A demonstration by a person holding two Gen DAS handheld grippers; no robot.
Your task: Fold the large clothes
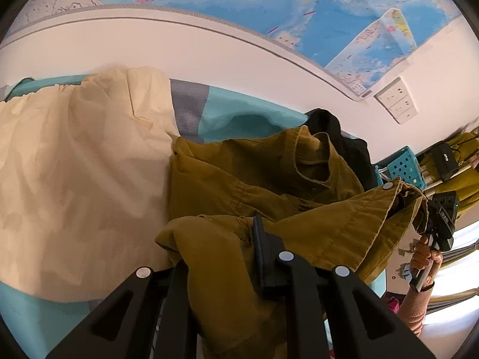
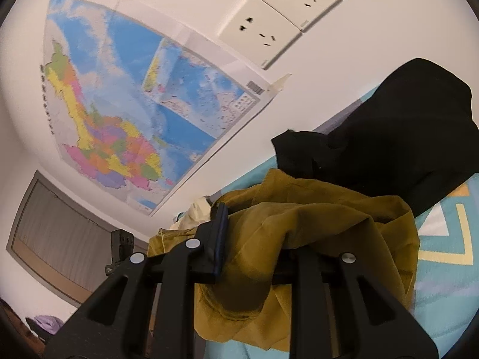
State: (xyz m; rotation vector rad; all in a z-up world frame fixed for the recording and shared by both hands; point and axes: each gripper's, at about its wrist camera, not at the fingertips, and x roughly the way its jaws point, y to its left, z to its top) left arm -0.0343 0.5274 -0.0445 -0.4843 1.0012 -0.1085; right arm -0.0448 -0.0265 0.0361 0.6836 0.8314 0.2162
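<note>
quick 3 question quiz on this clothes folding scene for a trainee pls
1. True or false: both grippers grip the same olive shirt.
2. Which garment lies beside the olive shirt in the left wrist view? A) cream garment B) red towel C) striped scarf
3. Fill in: on the wall above the bed hangs a ____.

Key:
1. True: the left gripper and the right gripper each have olive fabric between their fingers.
2. A
3. map
</note>
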